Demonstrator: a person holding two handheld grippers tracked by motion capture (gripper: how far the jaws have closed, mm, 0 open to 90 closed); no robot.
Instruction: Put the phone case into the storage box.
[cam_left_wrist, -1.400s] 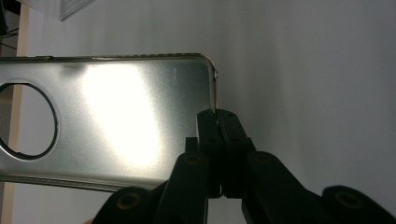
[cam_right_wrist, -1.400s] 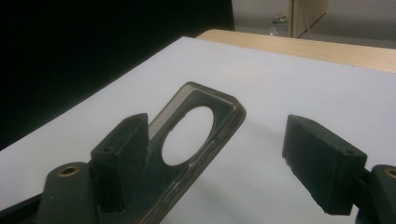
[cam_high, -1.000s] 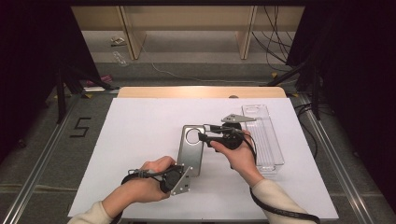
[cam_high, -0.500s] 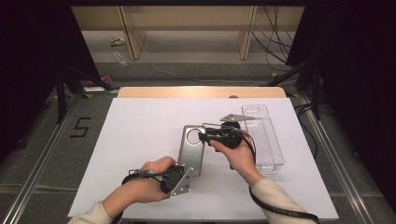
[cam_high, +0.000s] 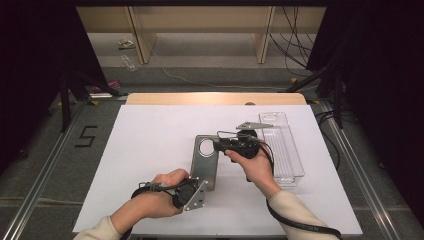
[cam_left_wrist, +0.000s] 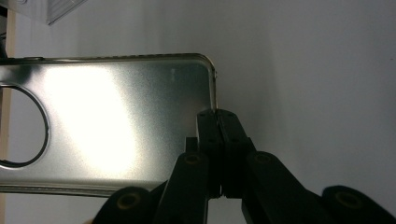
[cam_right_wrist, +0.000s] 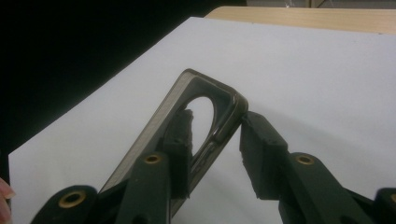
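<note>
A grey translucent phone case (cam_high: 204, 167) with a round camera hole lies flat on the white table (cam_high: 150, 145). My left gripper (cam_high: 194, 181) is shut on the rim of its near short end, and in the left gripper view the jaws (cam_left_wrist: 217, 114) pinch that thin edge of the case (cam_left_wrist: 116, 121). My right gripper (cam_high: 216, 144) is at the far end by the hole. Its jaws have just been closing. In the right gripper view one finger sits inside the hole and the other outside the case's (cam_right_wrist: 161, 116) end wall, which stands between them with gaps left; right gripper (cam_right_wrist: 215, 116).
A clear plastic tray (cam_high: 282, 145) lies to the right of the case, just beyond my right hand; its corner also shows in the left gripper view (cam_left_wrist: 56, 7). The table's wooden far edge (cam_high: 215, 98) and dark floor surround the white surface.
The right gripper's jaws have narrowed around the case's far end. Both hands and the case have stayed where they were.
</note>
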